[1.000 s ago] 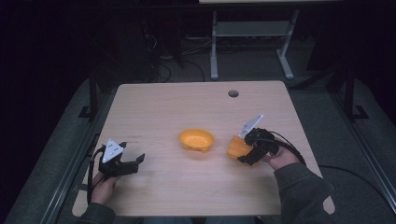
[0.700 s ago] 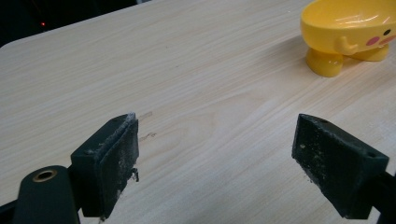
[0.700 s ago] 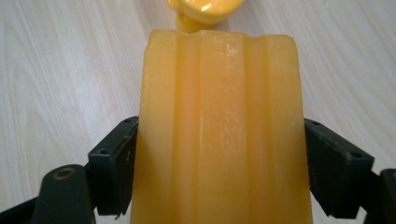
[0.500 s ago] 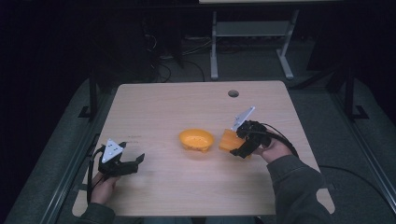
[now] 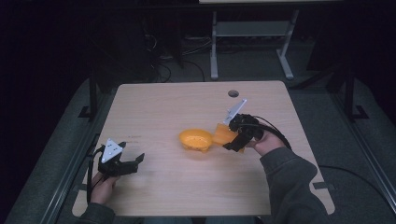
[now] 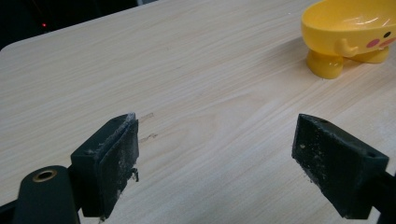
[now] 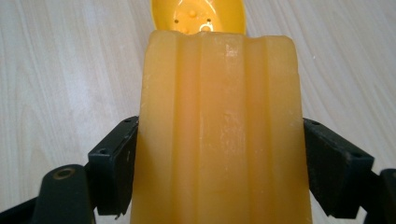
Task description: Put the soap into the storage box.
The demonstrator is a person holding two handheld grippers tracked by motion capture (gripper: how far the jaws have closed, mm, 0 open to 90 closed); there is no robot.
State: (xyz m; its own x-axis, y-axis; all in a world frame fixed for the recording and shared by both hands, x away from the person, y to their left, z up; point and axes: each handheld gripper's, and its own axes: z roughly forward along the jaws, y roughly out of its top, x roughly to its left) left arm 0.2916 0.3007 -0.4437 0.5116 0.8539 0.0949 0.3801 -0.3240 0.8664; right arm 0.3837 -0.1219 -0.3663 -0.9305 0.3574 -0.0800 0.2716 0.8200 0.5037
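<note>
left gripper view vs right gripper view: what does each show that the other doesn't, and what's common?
Left gripper view alone: the left tool with its jaws wide apart and nothing between them, plus the side of the yellow bowl, with its stubby feet and a small painted face.

Right gripper view alone: the right tool clamped on a ridged orange block, which hides much of what lies ahead, and the bowl's inside, dotted with small holes.

Both: the yellow bowl standing on the pale wood table, seen from opposite sides.
</note>
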